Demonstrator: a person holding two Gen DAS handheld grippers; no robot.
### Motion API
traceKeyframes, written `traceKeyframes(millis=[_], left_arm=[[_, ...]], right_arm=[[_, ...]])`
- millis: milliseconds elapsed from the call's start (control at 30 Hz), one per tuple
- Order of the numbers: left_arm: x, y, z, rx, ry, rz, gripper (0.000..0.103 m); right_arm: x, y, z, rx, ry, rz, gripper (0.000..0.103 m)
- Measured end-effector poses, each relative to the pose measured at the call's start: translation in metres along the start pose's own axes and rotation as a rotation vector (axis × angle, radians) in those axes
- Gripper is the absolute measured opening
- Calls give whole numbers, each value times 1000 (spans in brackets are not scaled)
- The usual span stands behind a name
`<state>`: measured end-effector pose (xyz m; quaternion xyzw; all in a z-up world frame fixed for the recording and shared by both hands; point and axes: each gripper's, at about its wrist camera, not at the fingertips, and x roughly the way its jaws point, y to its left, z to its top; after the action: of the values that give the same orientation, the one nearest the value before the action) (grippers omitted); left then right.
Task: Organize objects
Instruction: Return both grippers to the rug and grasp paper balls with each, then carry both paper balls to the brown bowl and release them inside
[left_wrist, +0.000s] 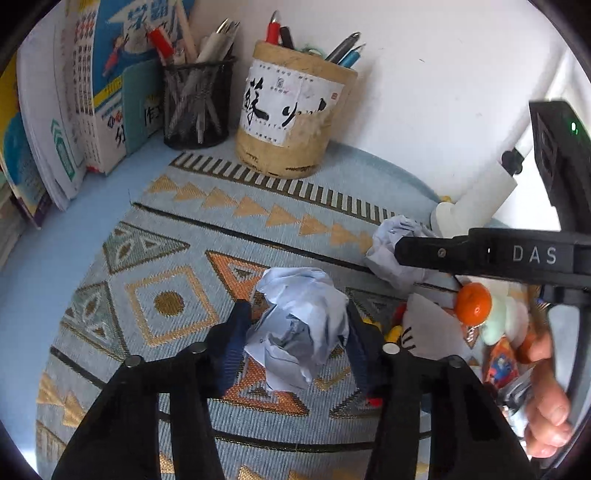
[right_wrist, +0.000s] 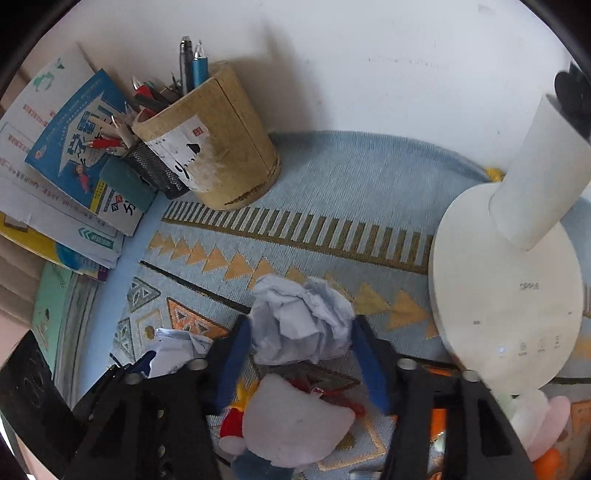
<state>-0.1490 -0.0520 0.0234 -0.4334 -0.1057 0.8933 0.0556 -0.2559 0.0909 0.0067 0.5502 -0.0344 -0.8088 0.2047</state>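
Note:
In the left wrist view my left gripper (left_wrist: 297, 328) is shut on a crumpled white paper ball (left_wrist: 301, 325) above the patterned mat (left_wrist: 170, 280). In the right wrist view my right gripper (right_wrist: 301, 330) is shut on a second crumpled paper ball (right_wrist: 301, 321), blue pads (right_wrist: 236, 354) pressing both sides. The right gripper's body shows in the left view (left_wrist: 480, 254) with its paper ball (left_wrist: 391, 251). The left-held ball also shows in the right view (right_wrist: 177, 349). A white plush toy (right_wrist: 295, 421) lies under the right gripper.
A bamboo pen holder (left_wrist: 291, 110) and a black mesh pen cup (left_wrist: 197, 103) stand at the back wall, books (left_wrist: 88, 103) to the left. A white lamp base (right_wrist: 506, 280) stands at right. Small toys, one with an orange ball (left_wrist: 472, 302), lie at right.

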Motion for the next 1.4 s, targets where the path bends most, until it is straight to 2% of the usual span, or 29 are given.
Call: traceKeyframes(millis=[67,133,200,433,533,600,667,733,800,867,900,933,1067,1133,1200,1300,1400], left_arm=[[-5,-1,0,7,-12,-2,42],[-13,0,2,7,-24,3,41],[-26,2,3,-3,-45,-16,41],[-101,-26,-9,37,-104,-55,42],[-129,-34,-37,27,-104,-122,42],[-143,-39,-66,20,-119,-138,42],[-148,-48,-88,34,-125,-128,42],[-145,-59,-105,58,-141,-76,42],[-132,-66,-117,54,-130,-13,42],[-116,-64,-119,19,-88,20,42],[-111,-62,-121,-8,-69,5,42],[-108,-61,-122,-29,-60,-9,42],[-111,-61,-132,-46,-58,-19,42],[-113,-65,-136,-42,-54,-21,42],[-115,-69,-138,-32,-49,-21,42],[-120,-82,-141,-13,-39,8,42],[-135,-97,-144,7,-70,-4,42]], right_arm=[[-3,1,-1,-10,-12,-5,39],[-7,3,-3,-21,-26,-14,37],[-17,7,-5,-15,-50,15,36],[-109,9,-32,-18,-193,86,36],[-163,-4,-66,-41,-260,91,36],[-203,-18,-102,-68,-328,66,36],[-235,-41,-144,-81,-395,11,36],[-256,-74,-196,-63,-446,-112,36],[-256,-111,-241,-5,-427,-200,37],[-242,-142,-265,69,-354,-262,37],[-233,-156,-276,94,-324,-256,37],[-228,-167,-287,111,-318,-215,37],[-225,-181,-308,102,-326,-135,38],[-223,-176,-319,78,-314,-129,49],[-222,-179,-328,63,-297,-144,70],[-223,-186,-342,57,-303,-139,77],[-220,-196,-346,84,-285,-118,80]])
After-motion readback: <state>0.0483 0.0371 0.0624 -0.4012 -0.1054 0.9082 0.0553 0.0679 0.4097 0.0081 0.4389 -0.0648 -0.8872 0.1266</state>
